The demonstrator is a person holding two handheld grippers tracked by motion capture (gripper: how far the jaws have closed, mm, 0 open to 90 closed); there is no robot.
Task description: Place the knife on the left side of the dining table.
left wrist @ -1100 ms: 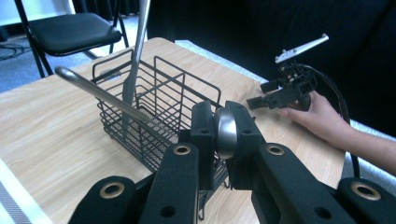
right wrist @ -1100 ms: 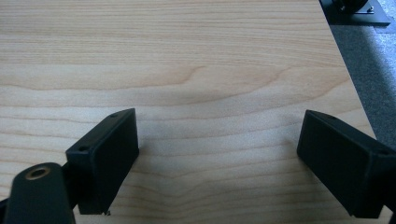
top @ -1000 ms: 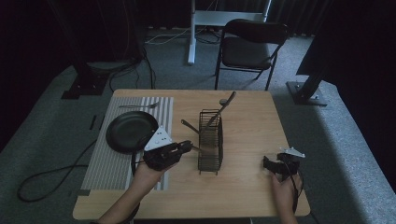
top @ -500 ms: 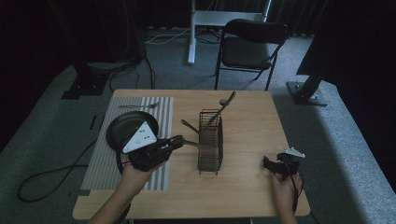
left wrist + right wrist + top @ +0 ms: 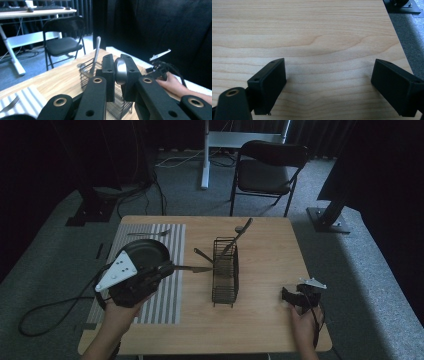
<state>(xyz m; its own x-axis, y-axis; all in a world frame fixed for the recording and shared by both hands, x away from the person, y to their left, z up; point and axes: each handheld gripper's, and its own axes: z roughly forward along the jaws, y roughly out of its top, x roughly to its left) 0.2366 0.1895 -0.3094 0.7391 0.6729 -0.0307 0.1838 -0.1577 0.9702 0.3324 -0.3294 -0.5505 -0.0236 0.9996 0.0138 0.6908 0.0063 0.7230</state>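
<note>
Wooden table (image 5: 260,320), seen from high cam: a person is working two handheld grippers over it. Left gripper (image 5: 167,268), w/ grey three-cornered plate on top, is hovering above the striped mat (image 5: 165,290) and black frying pan (image 5: 145,252) at table's left side, its jaws pinching a metal utensil (image 5: 192,268) by the handle end; the utensil is pointing toward the black wire caddy (image 5: 225,275) at table centre, tip reaching approx. to the caddy's wall. Left gripper view is showing the jaws pressed onto the rounded silver end of the utensil (image 5: 120,71), w/ the wire caddy (image 5: 105,82) just beyond and another utensil (image 5: 95,53) standing tilted in it. A fork (image 5: 147,233) is lying at the mat's far edge. Right gripper (image 5: 286,295) is resting low near the table's right front corner, held by the right hand (image 5: 301,325), well apart from the caddy. Right gripper view is showing its jaws spread wide over bare wood (image 5: 317,40), nothing between them. A black folding chair (image 5: 267,170) is standing on the carpet beyond the table.
</note>
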